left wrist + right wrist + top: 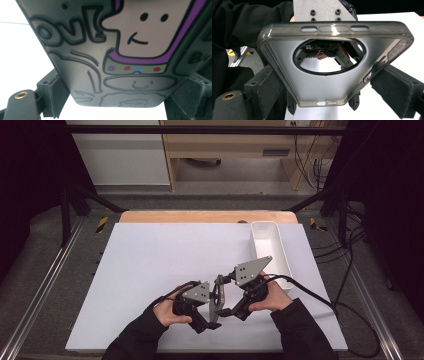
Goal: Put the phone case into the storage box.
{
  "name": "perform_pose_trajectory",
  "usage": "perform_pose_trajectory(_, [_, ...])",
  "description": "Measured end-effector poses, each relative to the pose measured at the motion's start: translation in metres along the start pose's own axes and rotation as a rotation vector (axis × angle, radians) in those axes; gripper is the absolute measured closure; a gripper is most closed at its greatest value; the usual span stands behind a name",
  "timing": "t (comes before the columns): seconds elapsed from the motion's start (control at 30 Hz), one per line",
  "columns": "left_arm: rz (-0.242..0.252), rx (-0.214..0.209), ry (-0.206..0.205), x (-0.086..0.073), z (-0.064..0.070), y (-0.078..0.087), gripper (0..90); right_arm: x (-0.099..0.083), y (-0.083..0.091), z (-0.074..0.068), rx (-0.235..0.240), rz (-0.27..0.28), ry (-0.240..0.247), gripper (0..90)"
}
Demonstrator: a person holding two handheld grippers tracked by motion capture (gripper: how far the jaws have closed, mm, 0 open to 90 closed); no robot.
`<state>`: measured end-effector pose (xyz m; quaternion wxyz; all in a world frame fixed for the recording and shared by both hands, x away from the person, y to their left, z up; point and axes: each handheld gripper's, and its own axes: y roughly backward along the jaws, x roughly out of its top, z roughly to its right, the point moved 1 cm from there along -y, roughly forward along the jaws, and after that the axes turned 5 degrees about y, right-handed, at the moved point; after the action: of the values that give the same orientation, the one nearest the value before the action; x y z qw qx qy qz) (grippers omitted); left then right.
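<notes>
Both grippers hold a smoky grey phone case [218, 291] on edge just above the white mat, near the front of the table. My left gripper [212, 316] is shut on the case's lower end. In the left gripper view the case's [82, 75] printed side shows cartoon faces, purple outlines and coloured dots, with the left gripper [120, 98] clamping its two edges. My right gripper [226, 290] is shut on the case from the right. The right gripper view shows the case [322, 87] from its inner side, with its round camera hole, held in the right gripper [332, 97].
A white oblong tray [274, 237] stands at the right of the white mat [160, 255], close behind my right hand. The wooden table edge [200, 216] runs along the back. Cables [345, 290] trail off the table to the right.
</notes>
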<state>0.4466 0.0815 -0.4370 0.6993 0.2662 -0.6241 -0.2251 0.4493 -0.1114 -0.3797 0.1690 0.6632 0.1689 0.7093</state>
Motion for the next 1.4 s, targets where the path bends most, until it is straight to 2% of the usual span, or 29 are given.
perform_pose_trajectory(0.3, [-0.008, 0.007, 0.002, -0.002, 0.000, -0.001, 7.8, 0.001, 0.002, 0.000, -0.003, 0.008, -0.015, 12.3])
perform_pose_trajectory(0.5, [0.005, 0.059, 0.010, -0.003, 0.000, 0.005, 2.8, 0.003, 0.009, 0.001, -0.037, 0.008, -0.023, 12.2])
perform_pose_trajectory(0.8, [0.055, 0.121, 0.070, -0.010, -0.007, 0.021, 1.4, 0.006, 0.021, 0.006, -0.118, 0.018, -0.059, 12.1])
perform_pose_trajectory(0.93, [0.074, 0.160, 0.099, -0.016, -0.010, 0.030, 1.1, 0.004, 0.029, 0.008, -0.164, 0.027, -0.083, 12.1])
perform_pose_trajectory(1.03, [0.105, 0.186, 0.132, -0.021, -0.012, 0.035, 0.8, 0.002, 0.033, 0.009, -0.197, 0.029, -0.094, 12.0])
perform_pose_trajectory(1.4, [0.189, 0.297, 0.212, -0.039, -0.018, 0.058, 0.0, 0.000, 0.052, 0.012, -0.306, 0.059, -0.132, 12.0])
